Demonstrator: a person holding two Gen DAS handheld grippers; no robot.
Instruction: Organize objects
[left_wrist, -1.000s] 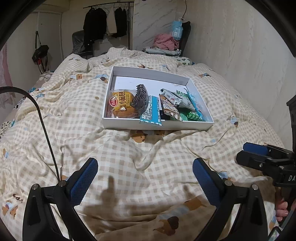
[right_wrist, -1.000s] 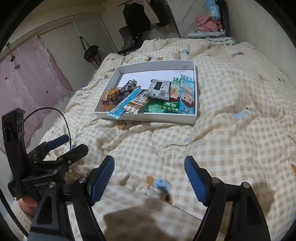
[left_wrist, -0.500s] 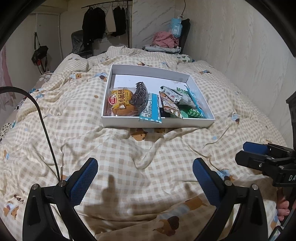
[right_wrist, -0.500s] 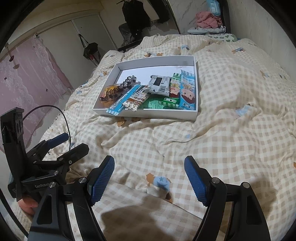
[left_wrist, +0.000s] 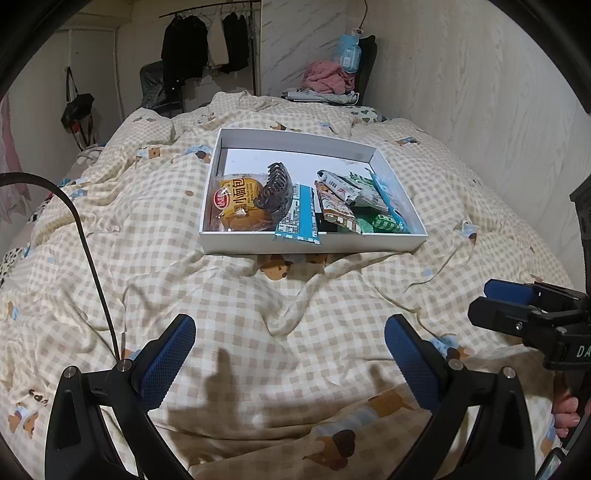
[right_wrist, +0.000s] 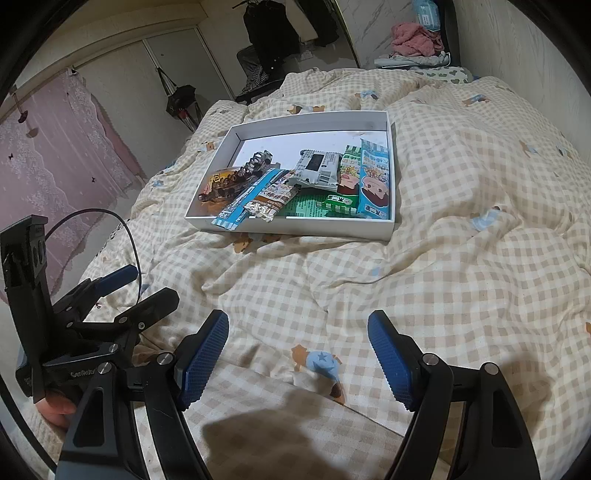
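Two grippers hung over the bed and neither had anything in it. The left gripper (left_wrist: 290, 354) had its blue pads spread wide with only checked quilt (left_wrist: 258, 314) showing in the gap, and the right gripper (right_wrist: 297, 354) looked the same, jaws apart and empty. Both pointed down at the bedding, well short of the box.

The white box (left_wrist: 314, 243) sat on the quilt further up the bed, shallow and lidless, with all the stuff piled in the half nearest the grippers. On its left side was a packaged bun (left_wrist: 236, 201) in a yellow wrapper, and a dark hair claw clip (left_wrist: 273, 186) lay partly on top of it. Just beside those was a long blue and white packet (left_wrist: 297, 218) whose end poked out over the front wall of the box. To the right was a heap of snack wrappers (left_wrist: 354, 199), overlapping each other, mostly green and brown ones. From the right wrist view you could also see a blue packet with a cartoon face (right_wrist: 375, 181) lying along the right wall.

Clothes on a rail (left_wrist: 207, 44) hung behind the bed, and a black cable (left_wrist: 88, 254) curved over the quilt at the left.
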